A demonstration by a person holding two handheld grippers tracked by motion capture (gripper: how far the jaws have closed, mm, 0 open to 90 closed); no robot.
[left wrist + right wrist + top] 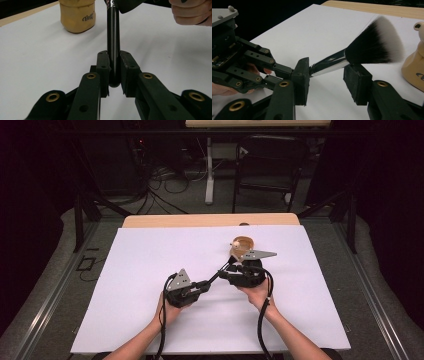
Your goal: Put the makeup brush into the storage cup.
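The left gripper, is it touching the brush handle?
Touching: the left gripper view shows the left gripper with both jaws pressed against the black brush handle.

Makeup brush (352, 56): I saw glossy black handle (113, 45), fanned black bristles with white tips (384, 37). Held off white table, roughly level. Handle's rounded end sat clamped between left gripper (114, 72) pads; bristle end lay between right gripper (329, 80) jaws, which stood apart.

Brush (218, 273) between left claw (206, 284) and right claw (231, 266); holder (241, 245) behind right claw.
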